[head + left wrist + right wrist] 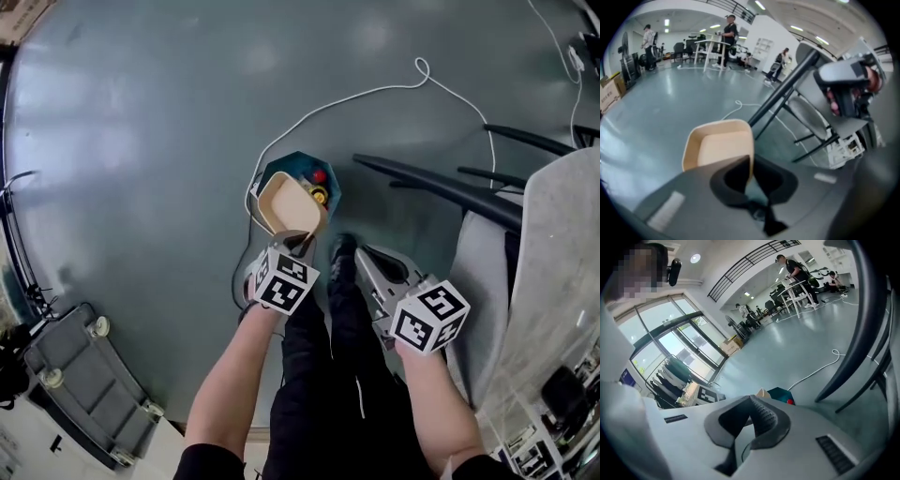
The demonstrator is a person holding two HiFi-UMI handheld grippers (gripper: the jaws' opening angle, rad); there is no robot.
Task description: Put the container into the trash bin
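A tan, empty container (281, 202) hangs tilted over a small teal trash bin (330, 187) on the grey floor. My left gripper (298, 242) is shut on the container's near wall. In the left gripper view, the container (719, 147) stands just beyond the jaws, its rim pinched between the pads. My right gripper (360, 254) hovers to the right of the bin, shut with nothing in it. In the right gripper view, the gripper (750, 401) points at the bin (780, 393), with a corner of the container (762, 393) showing beside it. Red and yellow scraps lie inside the bin.
A white cable (375, 92) loops across the floor behind the bin. Black chair legs (441, 187) and a grey seat (483, 272) stand at the right. A wheeled grey case (84, 384) lies at lower left. My legs and a shoe (342, 246) are just below the bin.
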